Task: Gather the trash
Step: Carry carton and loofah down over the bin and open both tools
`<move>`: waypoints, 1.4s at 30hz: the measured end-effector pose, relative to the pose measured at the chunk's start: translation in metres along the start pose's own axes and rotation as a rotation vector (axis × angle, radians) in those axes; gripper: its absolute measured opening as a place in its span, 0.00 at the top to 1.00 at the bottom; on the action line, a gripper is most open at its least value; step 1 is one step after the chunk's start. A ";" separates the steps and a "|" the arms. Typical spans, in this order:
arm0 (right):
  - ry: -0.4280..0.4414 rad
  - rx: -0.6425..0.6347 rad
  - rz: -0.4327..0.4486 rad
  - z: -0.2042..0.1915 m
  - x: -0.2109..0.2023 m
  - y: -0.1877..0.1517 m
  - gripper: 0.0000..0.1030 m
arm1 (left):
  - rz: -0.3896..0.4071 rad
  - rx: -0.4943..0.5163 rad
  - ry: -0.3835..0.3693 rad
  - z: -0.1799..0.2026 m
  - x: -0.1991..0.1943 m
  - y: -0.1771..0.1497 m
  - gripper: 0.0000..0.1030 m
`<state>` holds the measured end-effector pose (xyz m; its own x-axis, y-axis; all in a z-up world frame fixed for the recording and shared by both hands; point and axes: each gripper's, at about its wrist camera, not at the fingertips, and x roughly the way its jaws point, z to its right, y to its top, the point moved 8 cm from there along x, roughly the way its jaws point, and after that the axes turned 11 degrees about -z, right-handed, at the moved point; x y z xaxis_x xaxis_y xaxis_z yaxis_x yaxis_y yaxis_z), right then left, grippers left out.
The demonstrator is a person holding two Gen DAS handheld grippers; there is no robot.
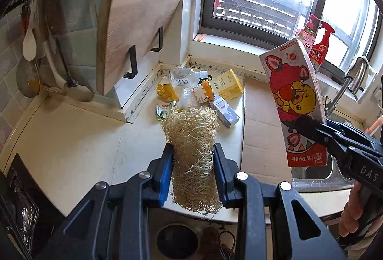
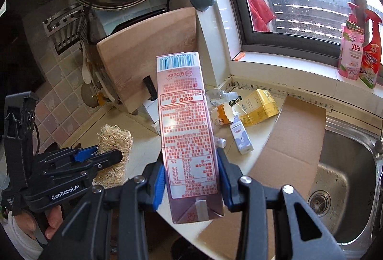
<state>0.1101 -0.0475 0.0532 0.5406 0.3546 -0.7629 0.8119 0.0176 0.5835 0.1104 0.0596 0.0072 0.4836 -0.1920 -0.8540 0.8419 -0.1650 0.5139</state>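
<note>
While the left gripper (image 1: 192, 172) clamps the loofah (image 1: 191, 140) and the right gripper (image 2: 191, 178) pinches the strawberry carton (image 2: 186, 130) above the near counter (image 1: 71, 140), carry both level to the bin.

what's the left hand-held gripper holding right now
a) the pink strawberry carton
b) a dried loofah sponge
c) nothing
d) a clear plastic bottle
b: in the left wrist view the left hand-held gripper has its blue pads pressed on either side of the fibrous loofah sponge, while the pink strawberry carton sits in the right hand-held gripper.
</note>
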 end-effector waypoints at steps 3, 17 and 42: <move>-0.010 0.005 0.001 -0.025 -0.013 -0.027 0.63 | 0.001 0.008 -0.020 -0.012 -0.016 -0.029 0.71; -0.014 0.030 -0.158 -0.096 -0.001 -0.162 0.63 | -0.097 0.048 -0.033 -0.042 -0.015 -0.152 0.71; -0.009 0.213 -0.882 -0.027 0.304 -0.461 0.63 | -0.559 -0.032 -0.052 -0.088 0.293 -0.415 0.69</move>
<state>-0.1056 0.0770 -0.4402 -0.2958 0.2872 -0.9111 0.9551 0.1059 -0.2767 -0.0760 0.1571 -0.4637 -0.0501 -0.1311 -0.9901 0.9740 -0.2256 -0.0194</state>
